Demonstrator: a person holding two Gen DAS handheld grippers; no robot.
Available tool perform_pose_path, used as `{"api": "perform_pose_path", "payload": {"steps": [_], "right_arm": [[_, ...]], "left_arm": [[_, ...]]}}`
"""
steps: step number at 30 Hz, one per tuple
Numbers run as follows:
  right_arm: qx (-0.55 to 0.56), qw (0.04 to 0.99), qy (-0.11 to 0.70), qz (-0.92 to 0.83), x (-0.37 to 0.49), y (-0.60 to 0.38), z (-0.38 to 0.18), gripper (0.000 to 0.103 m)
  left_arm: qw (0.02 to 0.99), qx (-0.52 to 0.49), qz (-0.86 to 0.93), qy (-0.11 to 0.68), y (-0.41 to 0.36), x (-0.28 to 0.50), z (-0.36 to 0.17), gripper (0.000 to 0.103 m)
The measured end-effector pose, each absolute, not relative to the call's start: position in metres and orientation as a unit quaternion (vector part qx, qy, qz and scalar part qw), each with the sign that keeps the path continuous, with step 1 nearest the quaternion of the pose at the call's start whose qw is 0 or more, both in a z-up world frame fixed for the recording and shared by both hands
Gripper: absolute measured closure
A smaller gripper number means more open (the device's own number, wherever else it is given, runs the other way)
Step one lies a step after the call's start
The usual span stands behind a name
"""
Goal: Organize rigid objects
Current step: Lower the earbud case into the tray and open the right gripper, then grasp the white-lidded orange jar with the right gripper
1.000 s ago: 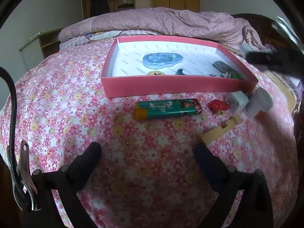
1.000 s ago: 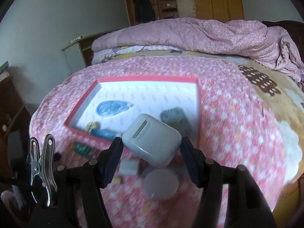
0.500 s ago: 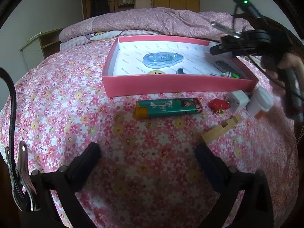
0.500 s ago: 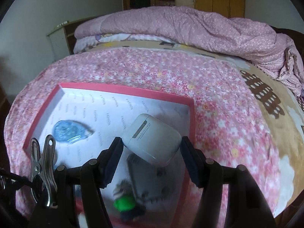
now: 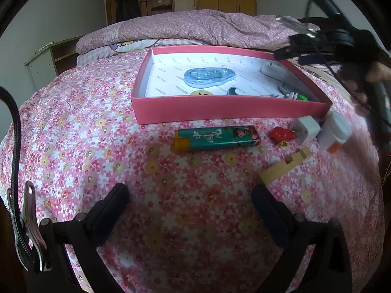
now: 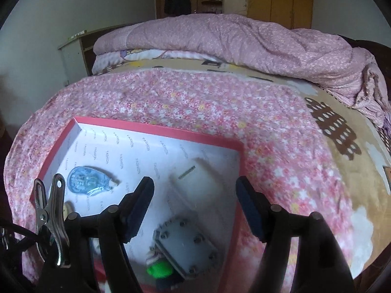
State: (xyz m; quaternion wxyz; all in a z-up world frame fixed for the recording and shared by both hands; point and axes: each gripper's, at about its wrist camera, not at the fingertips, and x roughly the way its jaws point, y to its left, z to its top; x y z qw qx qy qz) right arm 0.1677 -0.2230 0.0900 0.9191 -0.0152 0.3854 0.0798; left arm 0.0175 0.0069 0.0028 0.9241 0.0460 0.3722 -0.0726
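A red-walled box (image 5: 220,108) (image 6: 156,128) sits on the flowered bedspread. Inside it a white earbud case (image 6: 198,178) (image 5: 273,69) lies near the right wall, beyond a grey metal plate (image 6: 188,244). My right gripper (image 6: 194,183) hovers above the case with its jaws opening; the pads stand clear of it. A blue tape dispenser (image 5: 209,77) rests in the box too. In front of the box lie a green lighter (image 5: 217,138), a red charm (image 5: 282,134), a white plug (image 5: 305,129), a white bottle (image 5: 334,131) and a wooden piece (image 5: 284,167). My left gripper (image 5: 189,191) stands open over bare bedspread.
A folded pink quilt (image 6: 244,39) runs along the back of the bed. A wardrobe and a low cabinet (image 5: 41,66) stand behind it. A person's hand (image 5: 376,73) holds the right gripper beside the box's right wall.
My right gripper carried the earbud case across and over the box, then its jaws spread and the case dropped onto the box floor. My left gripper stayed put.
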Motion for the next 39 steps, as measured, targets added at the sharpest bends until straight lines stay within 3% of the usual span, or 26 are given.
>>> {"api": "perform_pose_path", "payload": {"steps": [19, 29, 31, 33, 39], "right_arm": [[0.042, 0.922, 0.374, 0.092, 0.028, -0.244, 0.076, 0.032], [-0.018, 0.924, 0.377, 0.066, 0.029, -0.214, 0.048, 0.032], [-0.005, 0.923, 0.379, 0.066, 0.033, -0.215, 0.044, 0.037], [0.007, 0.918, 0.391, 0.072, 0.035, -0.218, 0.039, 0.06], [0.001, 0.922, 0.378, 0.078, 0.02, -0.22, 0.041, 0.061]], "left_arm": [[0.924, 0.046, -0.073, 0.373, 0.007, 0.018, 0.003, 0.0], [0.924, 0.045, -0.073, 0.373, 0.006, 0.016, 0.003, 0.0], [0.923, 0.044, -0.074, 0.376, 0.007, 0.017, 0.004, 0.0], [0.92, 0.046, -0.073, 0.382, 0.007, 0.019, 0.007, 0.001], [0.916, 0.046, -0.082, 0.389, 0.0, 0.013, 0.021, 0.004]]}}
